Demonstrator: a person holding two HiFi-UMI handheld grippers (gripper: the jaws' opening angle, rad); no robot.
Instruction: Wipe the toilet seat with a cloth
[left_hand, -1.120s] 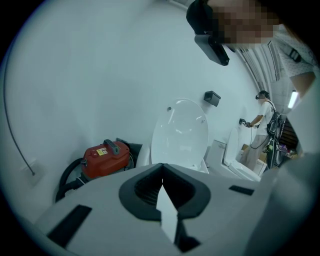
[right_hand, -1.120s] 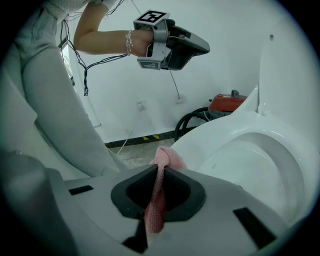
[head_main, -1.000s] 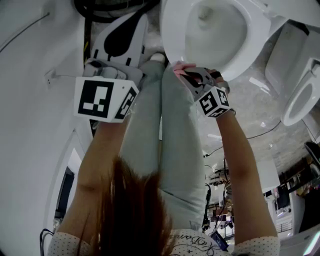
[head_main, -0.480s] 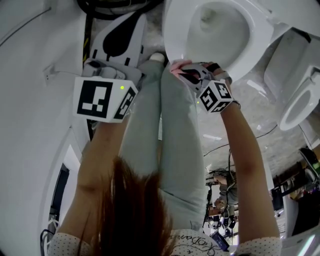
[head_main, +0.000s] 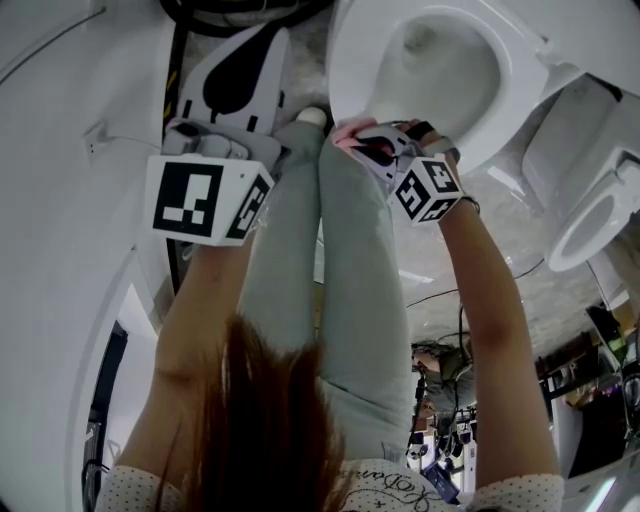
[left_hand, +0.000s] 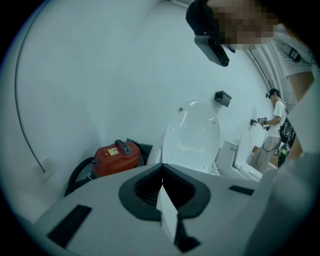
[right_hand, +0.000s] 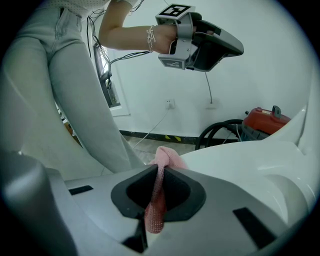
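The white toilet seat (head_main: 347, 75) rings the bowl at the top of the head view. My right gripper (head_main: 362, 140) is shut on a pink cloth (head_main: 345, 133), which is pressed on the seat's near front rim. In the right gripper view the pink cloth (right_hand: 161, 170) hangs pinched between the jaws of my right gripper (right_hand: 159, 172), its bunched top touching the white seat rim (right_hand: 240, 160). My left gripper (head_main: 272, 45) is held off to the left, away from the toilet. In its own view my left gripper (left_hand: 161, 172) is shut and holds nothing, facing the raised lid (left_hand: 192, 135).
A red vacuum cleaner (left_hand: 117, 156) with a black hose (right_hand: 220, 131) sits on the floor by the wall beside the toilet. A second toilet (head_main: 590, 205) stands at the right. The person's legs (head_main: 330, 260) stand close to the bowl's front. Another person (left_hand: 275, 125) stands far off.
My right gripper with the cloth has slid slightly along the seat's front rim. The left gripper has stayed where it was.
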